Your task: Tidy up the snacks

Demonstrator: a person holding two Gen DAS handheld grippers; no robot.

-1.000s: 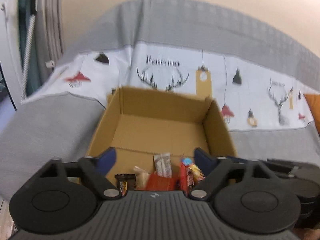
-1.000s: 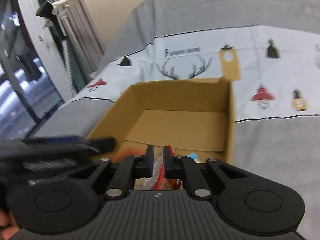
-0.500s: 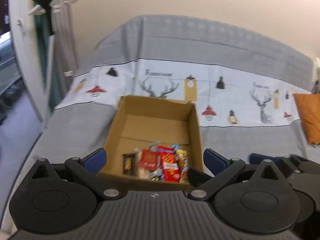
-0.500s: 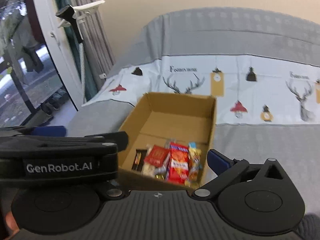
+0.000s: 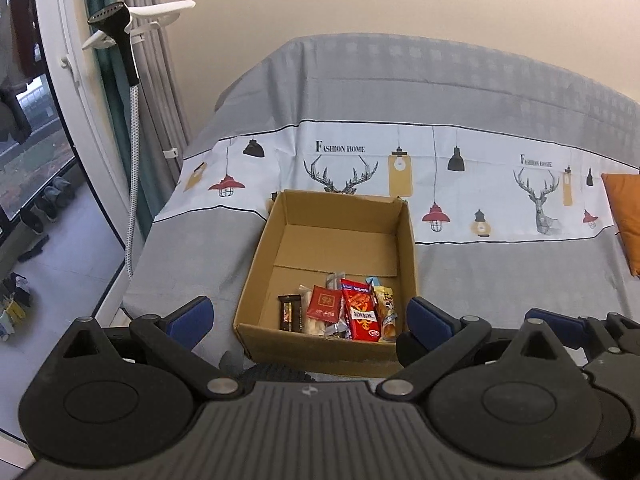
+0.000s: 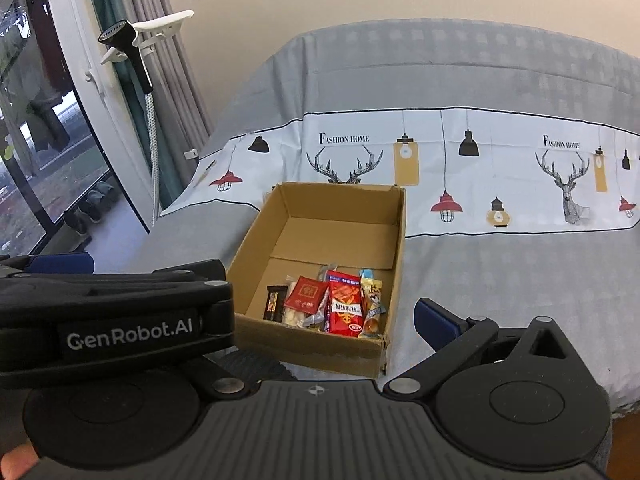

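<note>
An open cardboard box (image 5: 406, 248) (image 6: 396, 240) lies on the bed cover. Several snacks sit in a row at its near end: a dark bar (image 5: 290, 312) (image 6: 274, 302), a red packet (image 5: 326, 302) (image 6: 306, 294), a red and blue pack (image 5: 362, 312) (image 6: 346, 308) and a yellow sachet (image 5: 386, 308) (image 6: 372, 304). My left gripper (image 5: 310, 316) hangs above and in front of the box, open and empty. My right gripper (image 6: 316, 318) is beside it, also open and empty. Its left finger is hidden behind the left gripper's housing (image 6: 128, 332).
The grey bed cover (image 5: 500, 280) with deer and lamp prints spreads around the box. An orange cushion (image 5: 624, 220) lies at the right edge. A garment steamer (image 5: 120, 36) hangs by the window at the left, with shoes (image 5: 48, 200) on the floor below.
Both grippers rose and drew back from the box. The right gripper, shut on a snack before, has opened, and the snacks lie in the box.
</note>
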